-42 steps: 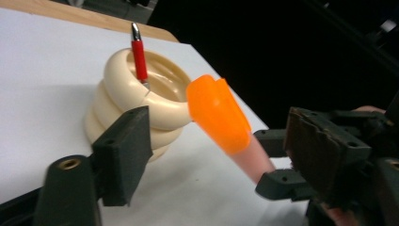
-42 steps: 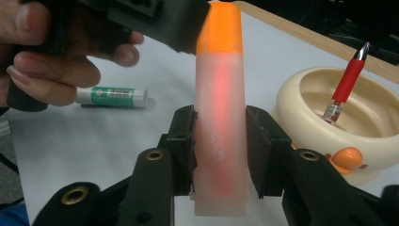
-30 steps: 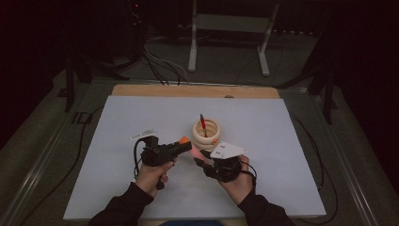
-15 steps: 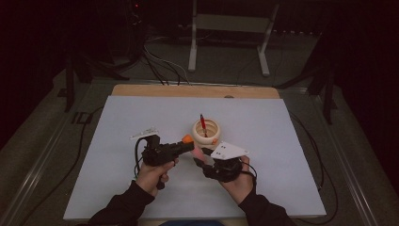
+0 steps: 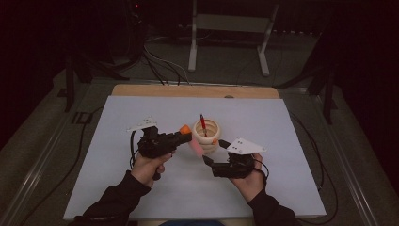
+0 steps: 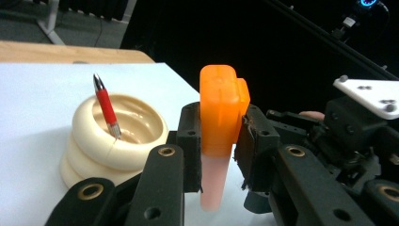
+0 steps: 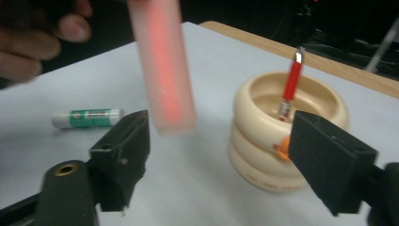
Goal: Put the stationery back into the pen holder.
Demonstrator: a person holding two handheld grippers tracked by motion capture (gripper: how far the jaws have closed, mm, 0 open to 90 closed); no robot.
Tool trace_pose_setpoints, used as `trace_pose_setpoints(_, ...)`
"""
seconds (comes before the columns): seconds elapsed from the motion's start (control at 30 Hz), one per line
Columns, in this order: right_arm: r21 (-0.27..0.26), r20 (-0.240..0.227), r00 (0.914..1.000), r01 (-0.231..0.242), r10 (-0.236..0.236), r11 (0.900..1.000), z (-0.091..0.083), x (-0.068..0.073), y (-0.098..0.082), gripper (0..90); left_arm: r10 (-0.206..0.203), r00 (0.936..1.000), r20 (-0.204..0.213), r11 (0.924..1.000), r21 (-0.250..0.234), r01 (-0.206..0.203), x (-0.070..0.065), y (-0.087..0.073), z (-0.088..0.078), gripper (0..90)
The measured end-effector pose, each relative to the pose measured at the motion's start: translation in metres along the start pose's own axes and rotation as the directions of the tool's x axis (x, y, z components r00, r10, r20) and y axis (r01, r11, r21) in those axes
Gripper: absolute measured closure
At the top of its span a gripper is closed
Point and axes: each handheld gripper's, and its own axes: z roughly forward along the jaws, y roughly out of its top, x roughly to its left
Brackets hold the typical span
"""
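**A:** Nearest to me, what have the hands got?

**B:** My right claw (image 5: pixel 212 151) sits low over the white surface (image 5: pixel 291 188), just short of the cup. Its jaws have just been opening and now stand wide and released; in the right gripper view the translucent pink tube (image 7: pixel 163 66) hangs between and above them, touching neither pad.

**A:** So who carries it?

**B:** My left claw (image 6: pixel 217 141). It is clenched on the orange cap (image 6: pixel 222 110) of that pink tube, one pad pressed to each side, and the tube's pale body hangs straight down below the pads, clear of the surface. In the high view I see the cap at the claw's tip, just beside the cup's rim.

**A:** And the cup?

**B:** A cream ringed holder (image 5: pixel 207 134), upright, just beyond both claws near the middle of the surface. A red pen (image 5: pixel 203 124) leans inside it, tip up. A small orange bit (image 7: pixel 282 148) shows at its side; I can't tell what it is.

**A:** Anything else?

**B:** A white stick with a green label (image 7: pixel 87 117) lies flat on the surface, apart from the holder.
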Motion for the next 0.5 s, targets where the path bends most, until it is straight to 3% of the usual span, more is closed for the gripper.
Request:
trace_pose_setpoints(0.17,-0.017,0.034,0.999,-0.03,0.03,0.999,-0.006,-0.007,-0.005,14.1,0.023,0.9997,-0.008,0.9997,-0.004,-0.023,-0.001,0.011,-0.001,73.8)
trace_pose_setpoints(0.23,-0.023,0.023,0.9992,-0.034,0.034,0.999,-0.009,-0.011,-0.007,8.6,0.036,0.9992,-0.015,0.9993,-0.007,-0.037,-0.001,0.015,-0.002,73.8)
trace_pose_setpoints(0.33,-0.03,0.006,0.9989,-0.046,0.046,0.998,-0.012,-0.015,-0.008,8.5,0.043,0.9988,-0.023,0.999,-0.008,-0.043,-0.001,0.021,-0.002,73.7)
trace_pose_setpoints(0.5,-0.04,0.018,0.9979,-0.061,0.062,0.997,-0.018,-0.029,-0.014,5.2,0.073,0.9964,-0.043,0.9973,-0.009,-0.074,-0.001,0.033,-0.003,73.7)
